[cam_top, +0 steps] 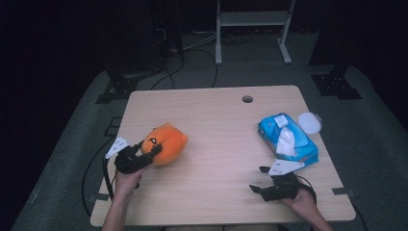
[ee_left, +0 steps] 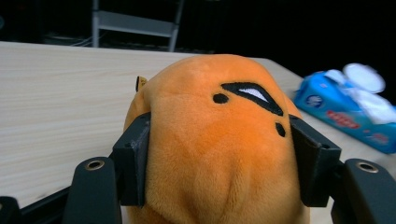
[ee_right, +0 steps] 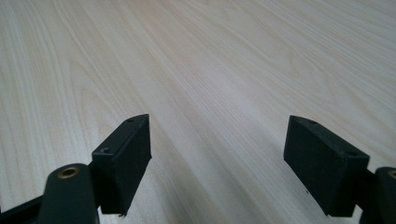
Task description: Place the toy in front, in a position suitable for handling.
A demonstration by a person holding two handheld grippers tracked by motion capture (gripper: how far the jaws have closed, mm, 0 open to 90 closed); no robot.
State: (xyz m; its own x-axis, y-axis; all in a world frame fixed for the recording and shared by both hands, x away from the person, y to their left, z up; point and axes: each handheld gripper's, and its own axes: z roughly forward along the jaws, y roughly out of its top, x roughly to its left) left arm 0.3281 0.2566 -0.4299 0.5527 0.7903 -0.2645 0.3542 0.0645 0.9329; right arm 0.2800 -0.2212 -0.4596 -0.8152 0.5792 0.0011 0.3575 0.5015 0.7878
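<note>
Pads (ee_left: 135, 163) pinching the orange plush toy (ee_left: 219, 140) from both flanks, denting the fur; left gripper (cam_top: 144, 156) best kept square and lifted slowly to avoid slipping off soft stuffing. Toy well left of the blue wipes pack (cam_top: 287, 137); right gripper (cam_top: 262, 180), jaws spread and empty, just below that pack.

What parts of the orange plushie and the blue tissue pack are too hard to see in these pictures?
- Orange plush toy: in the left gripper view its underside is cut off by the bottom edge, and the left gripper pads cover its sides.
- Blue wipes pack: blurred in the left gripper view and cut by the right edge; its print is unreadable.
- Same pack in the high view: lettering too small.
</note>
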